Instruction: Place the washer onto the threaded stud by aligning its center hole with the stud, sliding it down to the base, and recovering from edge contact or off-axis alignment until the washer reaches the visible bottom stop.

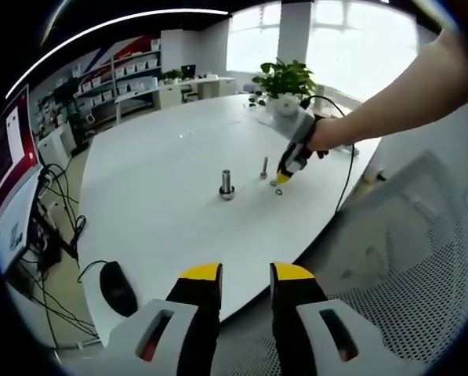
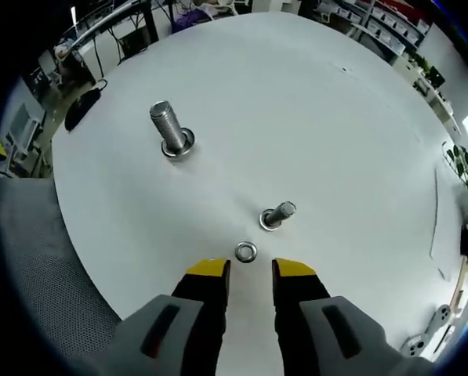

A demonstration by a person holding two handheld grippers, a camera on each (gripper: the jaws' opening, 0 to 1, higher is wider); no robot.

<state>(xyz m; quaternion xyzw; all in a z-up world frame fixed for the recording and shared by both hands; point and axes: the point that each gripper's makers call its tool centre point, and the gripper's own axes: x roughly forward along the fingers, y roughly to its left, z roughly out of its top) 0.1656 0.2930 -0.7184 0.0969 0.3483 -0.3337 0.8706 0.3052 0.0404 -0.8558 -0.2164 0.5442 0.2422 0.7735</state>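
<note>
A small steel washer [image 2: 245, 251] lies flat on the white round table [image 2: 312, 102], just beyond the tips of my right gripper [image 2: 251, 270], which is open with nothing between its jaws. A short threaded stud [image 2: 278, 215] stands a little past the washer, to its right. Farther left stands a bigger threaded stud [image 2: 171, 129] with a washer round its base. In the left gripper view, my left gripper [image 1: 245, 274] is open and held off the near table edge. There the right gripper [image 1: 284, 176], held by a hand, points down beside the washer [image 1: 279, 191], the short stud [image 1: 264, 167] and the big stud [image 1: 227, 185].
A black mouse [image 1: 117, 287] with its cable lies near the table edge. A potted plant [image 1: 284, 82] stands at the far side. A grey mesh chair [image 1: 422, 258] is at the right, a monitor [image 1: 14, 149] and cables at the left.
</note>
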